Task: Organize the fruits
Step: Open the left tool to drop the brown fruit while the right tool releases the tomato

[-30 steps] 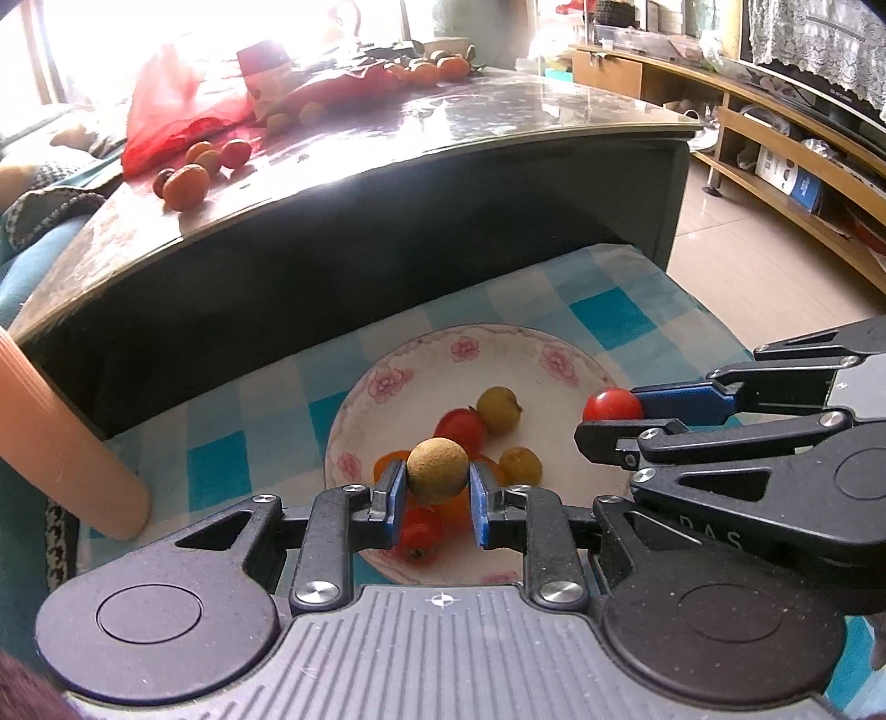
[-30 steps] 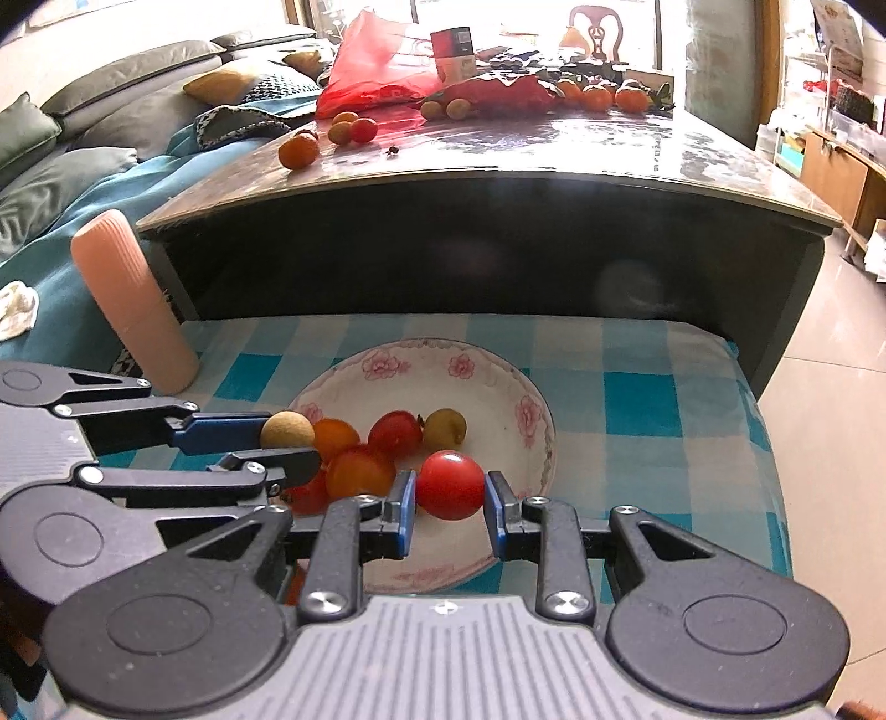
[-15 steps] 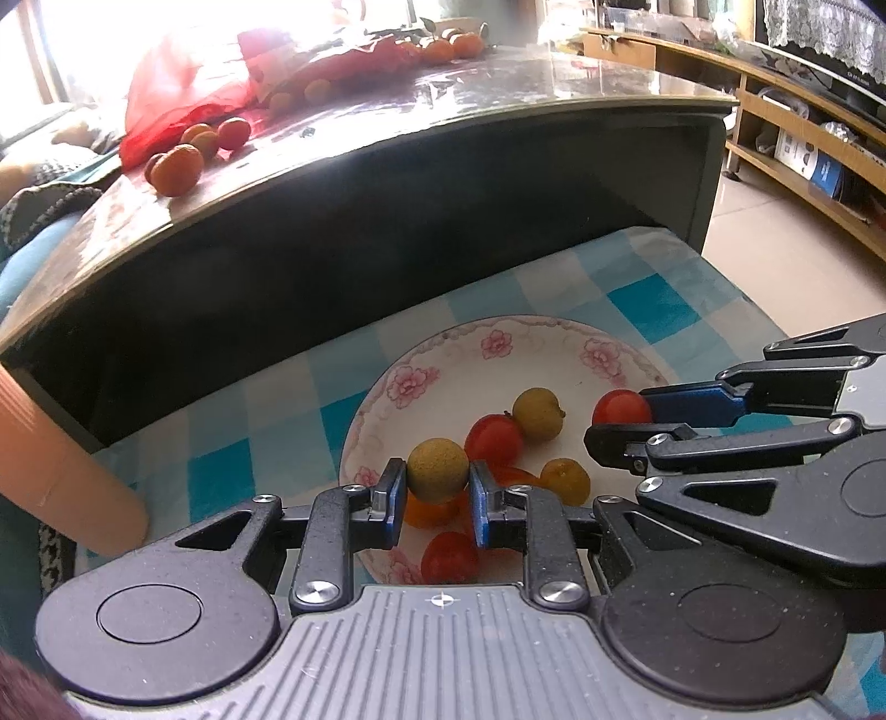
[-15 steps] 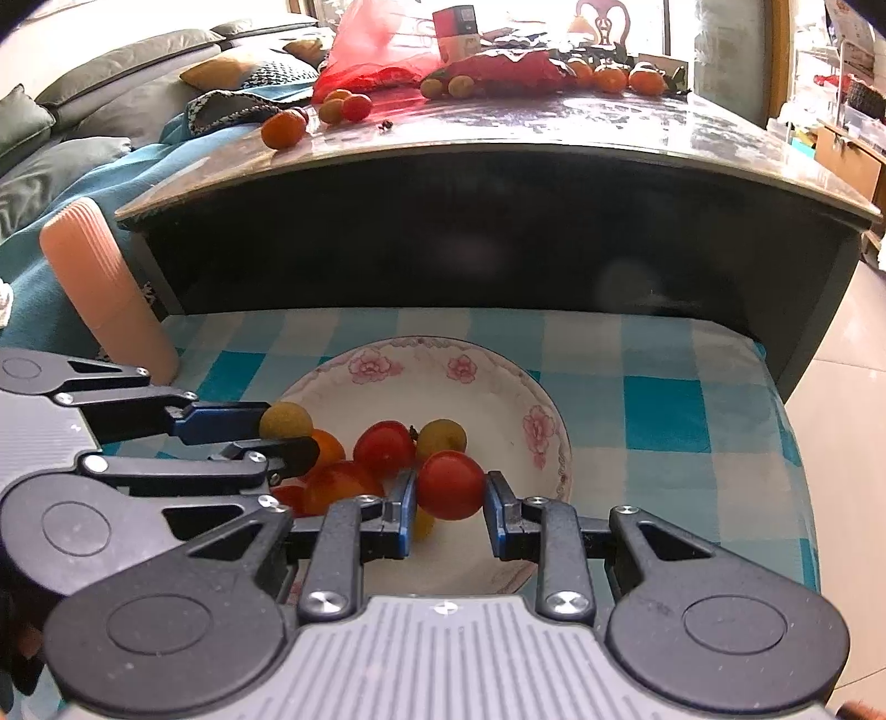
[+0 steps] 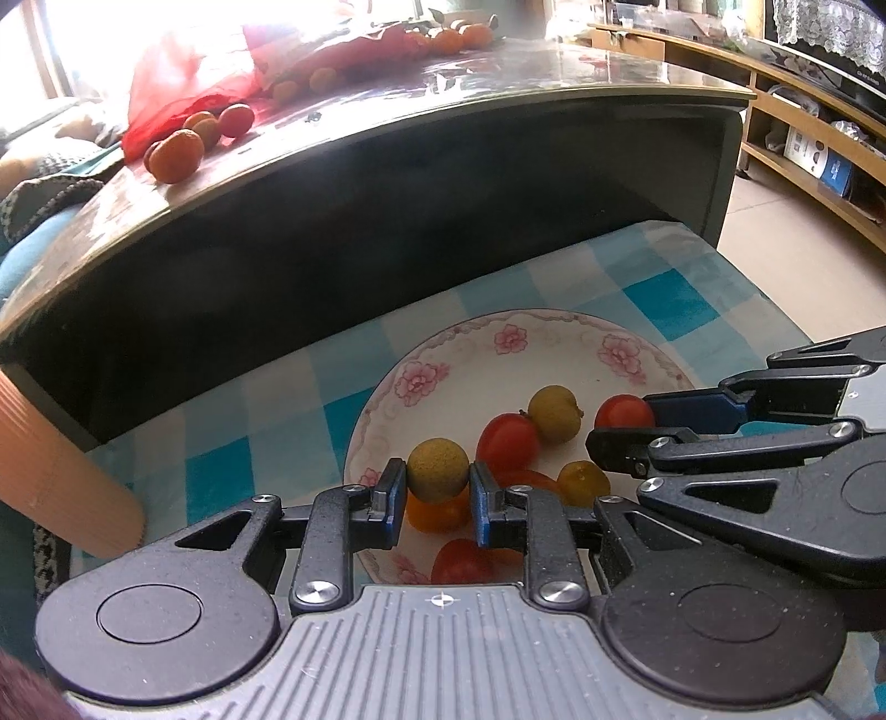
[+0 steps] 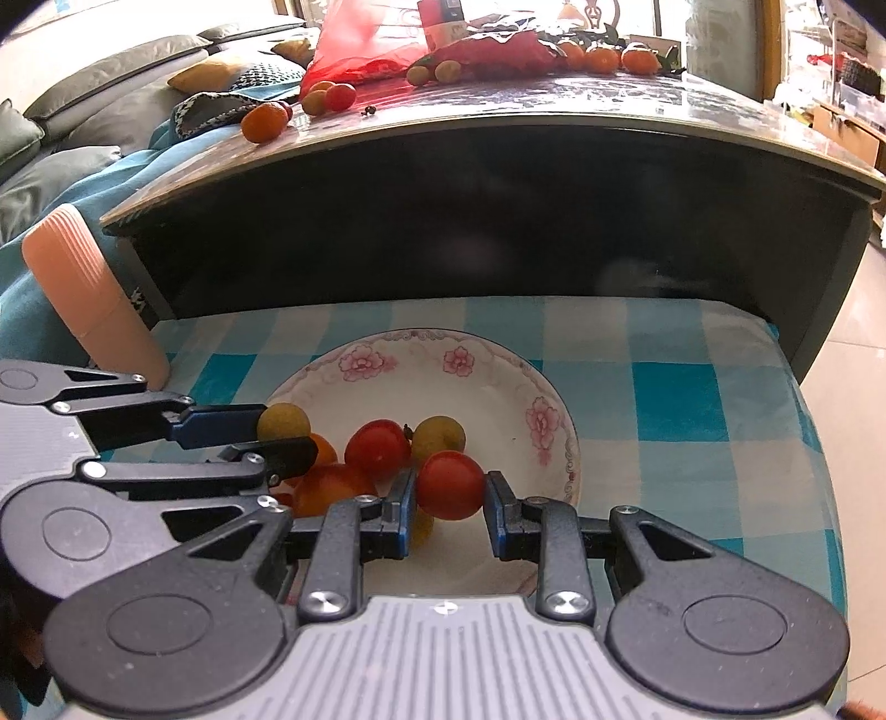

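Ribbed, peach-coloured plastic forms the cylinder (image 6: 91,293) at far left, leaning against the dark table edge. Beside it, the left gripper (image 5: 437,490) pinches a longan (image 5: 437,469) between its blue pads: a small, round fruit with a dull, rough, tan-yellow shell, held across its widest part above the near left rim of the plate (image 6: 498,360). Such a shell is probably thin and brittle yet grippy, so light pressure at the equator should suffice. Glazed white ceramic with pink floral transfers makes up the shallow plate, which rests on a blue-and-white checked cloth (image 6: 675,404). Within it lie several loose fruits: smooth red tomatoes, orange ones, and more tan longans. To the right, the right gripper (image 6: 449,498) clamps a cherry tomato (image 6: 449,484) over the plate's near side. Its skin is glossy, taut and slippery; the flesh is soft and light, so a firm squeeze risks splitting it. More fruit and a red plastic bag (image 6: 354,39) sit on the polished tabletop behind.
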### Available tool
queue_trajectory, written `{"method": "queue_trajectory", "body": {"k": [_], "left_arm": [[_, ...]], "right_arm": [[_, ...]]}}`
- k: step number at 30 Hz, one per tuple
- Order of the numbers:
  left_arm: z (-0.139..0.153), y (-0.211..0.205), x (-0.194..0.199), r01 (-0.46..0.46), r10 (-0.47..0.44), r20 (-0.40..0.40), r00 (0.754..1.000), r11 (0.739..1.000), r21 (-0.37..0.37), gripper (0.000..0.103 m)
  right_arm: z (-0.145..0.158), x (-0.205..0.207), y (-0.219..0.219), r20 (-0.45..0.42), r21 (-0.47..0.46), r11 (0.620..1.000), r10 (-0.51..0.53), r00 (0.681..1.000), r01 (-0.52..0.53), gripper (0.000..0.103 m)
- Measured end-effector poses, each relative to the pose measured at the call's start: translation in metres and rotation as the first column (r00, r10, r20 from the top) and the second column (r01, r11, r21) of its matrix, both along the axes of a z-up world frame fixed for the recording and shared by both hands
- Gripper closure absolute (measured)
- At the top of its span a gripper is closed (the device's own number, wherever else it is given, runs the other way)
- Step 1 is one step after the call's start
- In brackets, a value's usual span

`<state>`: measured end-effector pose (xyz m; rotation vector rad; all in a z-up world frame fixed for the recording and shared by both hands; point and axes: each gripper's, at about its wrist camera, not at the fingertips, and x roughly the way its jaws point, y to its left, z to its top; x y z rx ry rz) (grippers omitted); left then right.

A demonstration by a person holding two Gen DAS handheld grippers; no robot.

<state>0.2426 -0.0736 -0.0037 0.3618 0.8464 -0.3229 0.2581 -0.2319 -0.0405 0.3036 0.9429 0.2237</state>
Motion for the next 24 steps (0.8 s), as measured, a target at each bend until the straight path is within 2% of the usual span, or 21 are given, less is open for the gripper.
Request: {"method": "queue_trajectory", "body": {"k": [24], "left_arm": [[-0.0001, 0.0057, 0.0007, -0.016, 0.016, 0.008, 1.000, 1.000, 0.005, 0.055]], "right_arm": [[-0.0026, 0.0026, -0.0026, -0.003, 0.013, 1.000, -0.018, 1.000, 0.018, 0.060]]}}
